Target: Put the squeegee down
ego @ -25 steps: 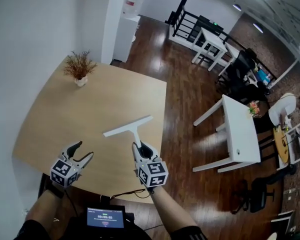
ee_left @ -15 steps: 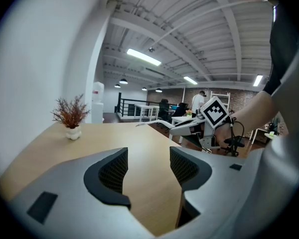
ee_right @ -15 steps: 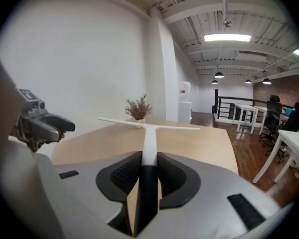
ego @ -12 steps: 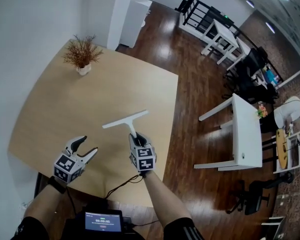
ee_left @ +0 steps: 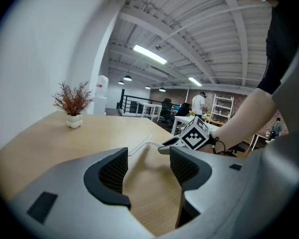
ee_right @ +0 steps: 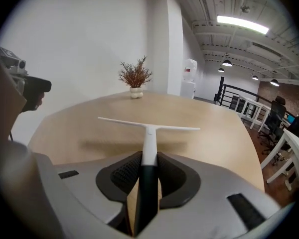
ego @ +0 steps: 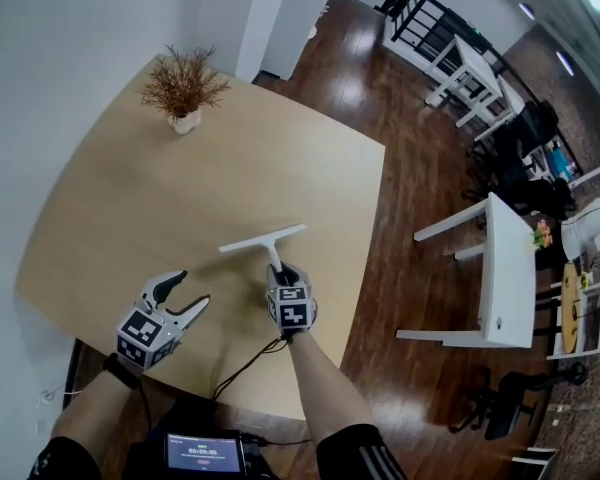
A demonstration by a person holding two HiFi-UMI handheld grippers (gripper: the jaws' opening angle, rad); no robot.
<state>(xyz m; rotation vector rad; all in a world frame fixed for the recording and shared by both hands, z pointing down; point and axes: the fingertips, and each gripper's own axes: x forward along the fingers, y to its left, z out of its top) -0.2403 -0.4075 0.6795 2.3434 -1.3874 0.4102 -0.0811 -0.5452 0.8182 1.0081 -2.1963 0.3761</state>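
Right claw [ee_right: 149, 159]: we hold it clamped on the white squeegee [ego: 264, 240] handle, blade raised over the table's [ego: 130, 188] near edge; released from here, we judge it drops, bounces, perhaps slides off.

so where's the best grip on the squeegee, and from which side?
The handle, from the near table edge, jaws across it. It's the only narrow straight stem on the squeegee; the blade is a wide thin crossbar at the far end. The right gripper holds it so.

Open loft office: white desks [ego: 510, 268], wood floor [ego: 410, 148], brick wall [ee_right: 268, 91], strip-lit beamed ceiling [ee_left: 199, 39].
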